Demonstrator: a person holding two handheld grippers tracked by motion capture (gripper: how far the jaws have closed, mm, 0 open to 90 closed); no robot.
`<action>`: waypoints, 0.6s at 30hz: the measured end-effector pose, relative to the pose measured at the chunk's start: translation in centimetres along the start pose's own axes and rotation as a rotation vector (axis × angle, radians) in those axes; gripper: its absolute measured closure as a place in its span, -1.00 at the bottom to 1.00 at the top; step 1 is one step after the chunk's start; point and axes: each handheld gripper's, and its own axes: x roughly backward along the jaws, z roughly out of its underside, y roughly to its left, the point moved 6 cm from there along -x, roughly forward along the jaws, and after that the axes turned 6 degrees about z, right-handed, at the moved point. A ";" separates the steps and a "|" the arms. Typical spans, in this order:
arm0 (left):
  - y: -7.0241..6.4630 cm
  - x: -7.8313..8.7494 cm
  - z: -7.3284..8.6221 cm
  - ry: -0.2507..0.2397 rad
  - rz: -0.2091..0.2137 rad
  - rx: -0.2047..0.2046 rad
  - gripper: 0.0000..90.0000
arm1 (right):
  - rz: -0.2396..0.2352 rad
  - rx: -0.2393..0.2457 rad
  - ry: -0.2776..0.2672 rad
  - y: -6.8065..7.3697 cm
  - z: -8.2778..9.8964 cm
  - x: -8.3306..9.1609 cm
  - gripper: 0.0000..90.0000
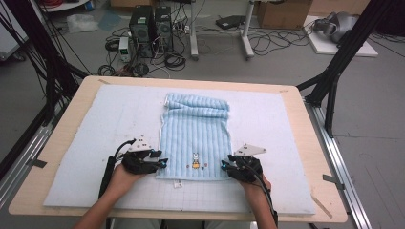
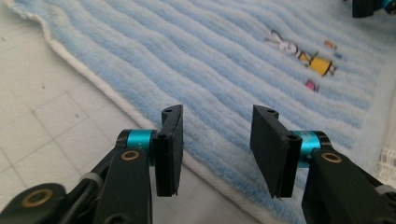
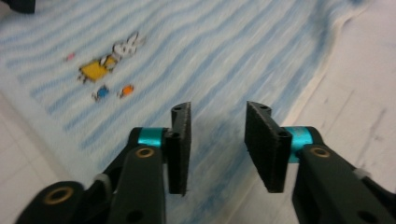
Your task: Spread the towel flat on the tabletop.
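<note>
A light blue ribbed towel [image 1: 193,133] lies flat on the pale mat [image 1: 90,138], its far end folded over into a thick band. A small rabbit picture [image 1: 196,161] is stitched near its front hem. My left gripper [image 1: 162,163] is at the towel's near left corner, pointing inward. In the left gripper view its jaws [image 2: 217,140] stand apart over the towel's [image 2: 210,56] edge, with nothing pinched. My right gripper [image 1: 224,165] mirrors it at the near right corner. Its jaws [image 3: 217,140] are likewise apart above the towel's [image 3: 210,56] border.
The mat covers most of a wooden table [image 1: 55,143]. A small white label [image 1: 178,183] sticks out from the towel's front hem. Black frame struts [image 1: 334,71] stand at both sides. Computer cases [image 1: 150,26] and cables are on the floor beyond.
</note>
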 end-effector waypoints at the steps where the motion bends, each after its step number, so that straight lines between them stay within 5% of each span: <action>1: -0.2 0.0 0.0 0.006 -0.027 -0.030 0.51 | 0.000 0.002 0.006 0.1 0.3 -0.1 0.53; 2: -0.4 0.0 0.1 0.007 -0.034 -0.045 0.90 | -0.007 -0.007 0.000 0.1 0.3 0.0 0.64; 5: -0.7 0.2 0.2 0.002 -0.029 -0.027 0.94 | -0.029 -0.015 0.013 0.3 0.5 0.2 0.93; 18: -2.5 2.4 2.0 -0.012 0.043 -0.017 0.95 | -0.098 0.040 0.044 2.0 1.4 1.9 0.95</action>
